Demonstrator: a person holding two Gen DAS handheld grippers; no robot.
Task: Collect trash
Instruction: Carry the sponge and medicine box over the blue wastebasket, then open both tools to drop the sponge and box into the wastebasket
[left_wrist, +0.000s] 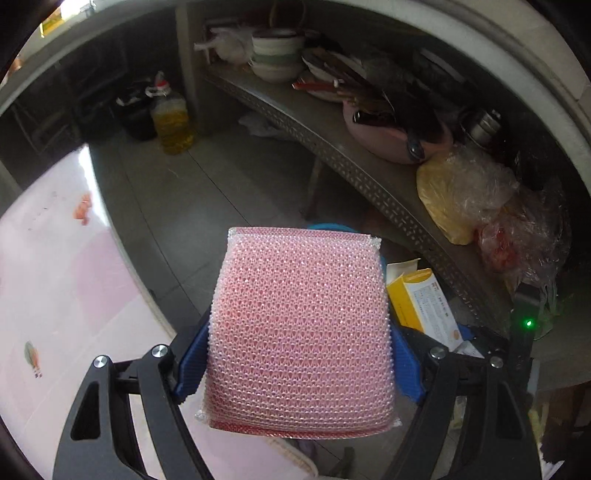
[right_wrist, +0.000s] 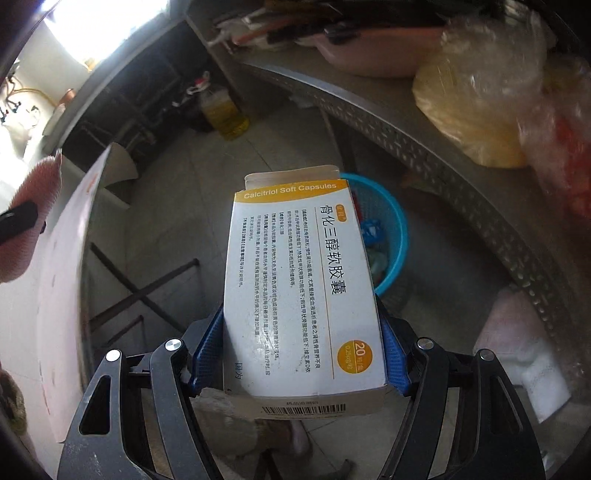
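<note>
My left gripper (left_wrist: 299, 354) is shut on a pink mesh scouring sponge (left_wrist: 299, 328), held above the floor beside the table edge. My right gripper (right_wrist: 295, 350) is shut on a white and yellow medicine box (right_wrist: 299, 288) with an open top flap. The box also shows in the left wrist view (left_wrist: 421, 302) at the right of the sponge. A blue plastic waste basket (right_wrist: 395, 236) stands on the floor beyond and below the box, with some trash inside. In the left wrist view only its blue rim (left_wrist: 328, 226) shows above the sponge. The sponge shows at the far left of the right wrist view (right_wrist: 33, 206).
A pink tablecloth table (left_wrist: 55, 277) lies at the left. A perforated metal shelf (left_wrist: 369, 181) at the right carries bowls, a pink basin (left_wrist: 388, 140) and plastic bags (left_wrist: 469, 192). An oil bottle (left_wrist: 171, 122) stands on the tiled floor at the back.
</note>
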